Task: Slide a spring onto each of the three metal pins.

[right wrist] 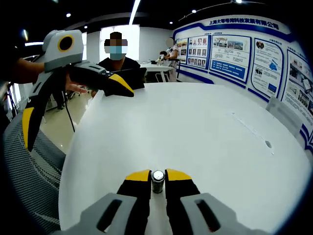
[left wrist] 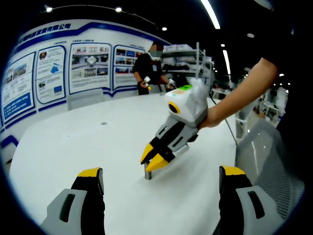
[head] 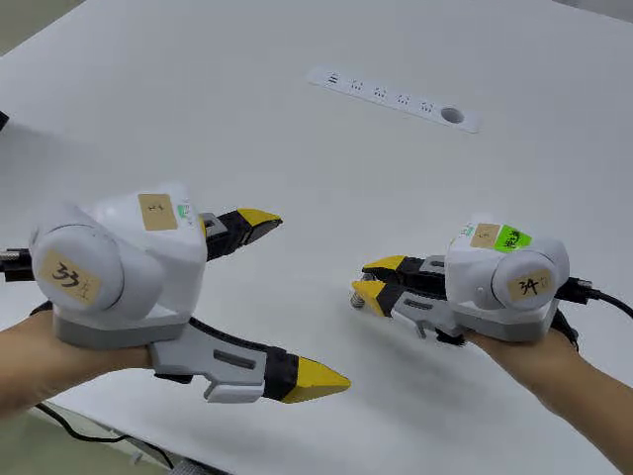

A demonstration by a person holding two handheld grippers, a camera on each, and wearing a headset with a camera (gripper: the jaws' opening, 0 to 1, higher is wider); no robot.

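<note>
On the white table (head: pixel 297 129), we pinched a small metal cylinder (right wrist: pixel 157 179) upright between our right gripper's (head: pixel 371 278) tips, likely to steady it. We could not tell pin from spring. Our left gripper (head: pixel 312 297) hung nearby, jaws spread wide.

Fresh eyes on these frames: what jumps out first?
The right gripper, at the right of the head view, has its yellow-tipped jaws shut on a small metal part, down at the surface of the white table. The left gripper hangs opposite it with its jaws wide open and nothing between them. Farther back on the table lies a white strip with slots and a round hole.
</note>
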